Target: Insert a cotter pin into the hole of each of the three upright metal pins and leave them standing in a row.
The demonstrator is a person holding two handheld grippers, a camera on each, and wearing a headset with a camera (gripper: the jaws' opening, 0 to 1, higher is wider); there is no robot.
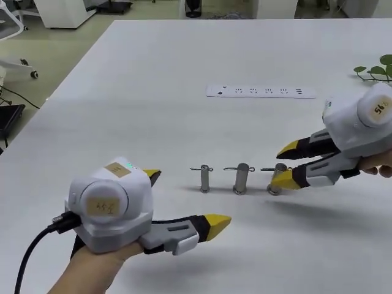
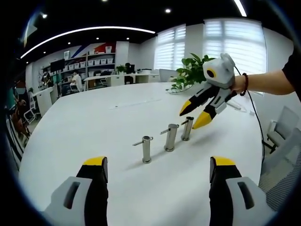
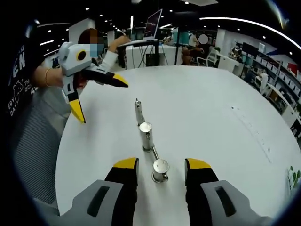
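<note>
Big white bench [image 1: 153, 92], power strip [image 1: 261, 92] lying on its far side, leafy green plant [image 1: 375, 70] at right edge. Pale floor [image 1: 55, 55] past left edge, white cabinet [image 1: 64, 12] and office chair [image 1: 11, 27] there. Left gripper view: open-plan office, black ceiling with long curved light strip [image 2: 89, 30] plus small spotlights, windows [image 2: 225, 42] with white blinds, bright daylight, shelves [image 2: 89, 63] on far wall, desks in front. Right gripper view: monitor [image 3: 154, 22] behind bench, side shelving [image 3: 277, 66] along right
</note>
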